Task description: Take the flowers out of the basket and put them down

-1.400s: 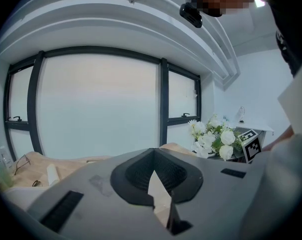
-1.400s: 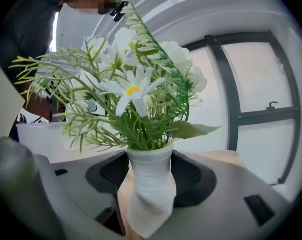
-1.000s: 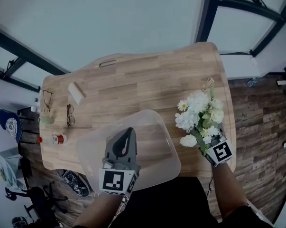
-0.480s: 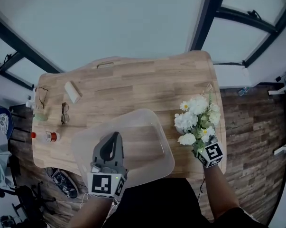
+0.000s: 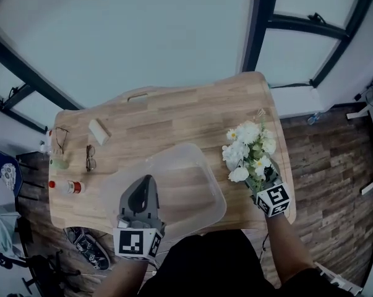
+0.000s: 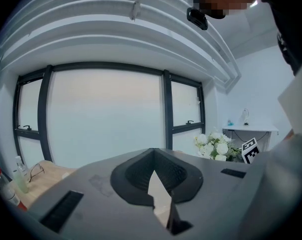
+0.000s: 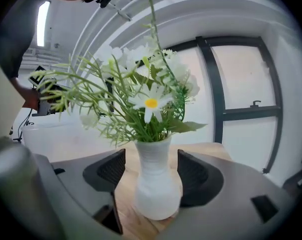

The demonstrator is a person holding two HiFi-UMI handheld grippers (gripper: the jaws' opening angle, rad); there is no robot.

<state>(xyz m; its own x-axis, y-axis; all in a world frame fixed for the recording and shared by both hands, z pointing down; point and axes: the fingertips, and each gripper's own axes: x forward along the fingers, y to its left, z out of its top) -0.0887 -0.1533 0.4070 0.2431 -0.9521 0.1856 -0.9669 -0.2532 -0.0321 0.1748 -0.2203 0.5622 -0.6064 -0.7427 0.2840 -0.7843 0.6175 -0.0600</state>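
- The flowers (image 5: 248,148), white blooms on green stems, stand in a small white ribbed vase (image 7: 156,196). The vase stands upright on the wooden surface (image 5: 174,113), out of the basket.
- The right tool (image 7: 152,175) has its jaws spread on either side of the vase. They have just been opening, and a gap shows between the pads and the vase's neck.
- A clear plastic basket (image 5: 214,181) is at the near side of the surface, well apart from the flowers. The wood grain shows through its wall.
- The left tool (image 6: 158,196) has its jaws pressed together, pinching a pale, thin part of the basket.
- The vase is near the right edge of the surface, close to the near right corner. Dark plank floor (image 5: 325,159) lies beyond that edge.
- The near side of the basket reaches out over the near edge of the surface, towards the person.
- Bare wood lies open between basket and flowers, and on to the far edge.
- Along the left edge lie two pairs of glasses (image 5: 91,158), a pale block (image 5: 99,130) and a red-capped bottle (image 5: 67,186).
- From the head view, the blooms and the right tool hide the vase.
- I cannot tell whether the basket rests on the surface or is held just above it.
- Both forearms are cut off at the bottom of the head view.
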